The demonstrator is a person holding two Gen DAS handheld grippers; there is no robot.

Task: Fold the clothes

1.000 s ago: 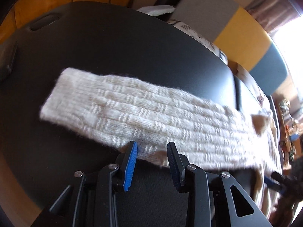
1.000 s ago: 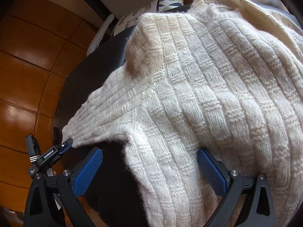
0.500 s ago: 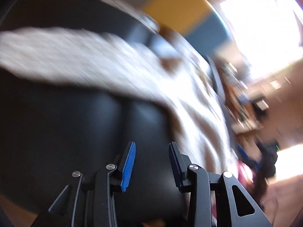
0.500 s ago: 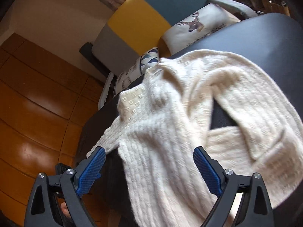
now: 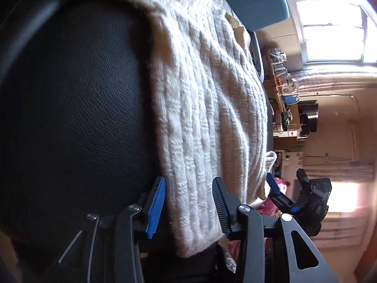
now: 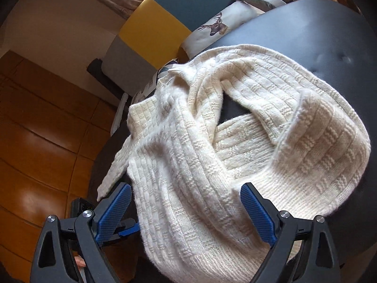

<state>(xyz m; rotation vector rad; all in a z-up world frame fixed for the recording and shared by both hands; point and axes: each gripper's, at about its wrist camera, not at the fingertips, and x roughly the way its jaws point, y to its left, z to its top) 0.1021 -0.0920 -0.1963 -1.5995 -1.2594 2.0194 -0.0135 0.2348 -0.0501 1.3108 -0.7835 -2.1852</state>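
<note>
- Left wrist view: the left gripper (image 5: 188, 202) points down at the near edge of a black leather-textured surface (image 5: 77, 99).
- Its jaws stand partly apart and are opening. The ribbed hem end of the cream knitted sweater (image 5: 202, 108) lies between the blue pads (image 5: 156, 208). The left pad sits just beside the knit's edge; whether either pad presses on the fabric cannot be told.
- The sweater runs as a long band from the top of this view down to the jaws, draped over the right part of the black surface.
- The right gripper (image 5: 282, 195) appears at lower right, beside the sweater's lower corner. A bright window (image 5: 329, 18) and cluttered shelves (image 5: 285, 89) fill the background.
- Right wrist view: the right gripper (image 6: 186, 210) has its jaws spread wide. Both blue pads (image 6: 258, 214) stand clear of the knit and grip nothing; a strip of sweater (image 6: 212, 153) passes under the gap between them.
- The sweater lies bunched on the black surface (image 6: 306, 28), with one part crossed over another and a dark gap at the centre. A hem hangs over the near edge.
- Behind stand a grey, yellow and blue chair back (image 6: 165, 21) and a deer-print cushion (image 6: 219, 26). Wooden flooring (image 6: 42, 136) lies to the left.
</note>
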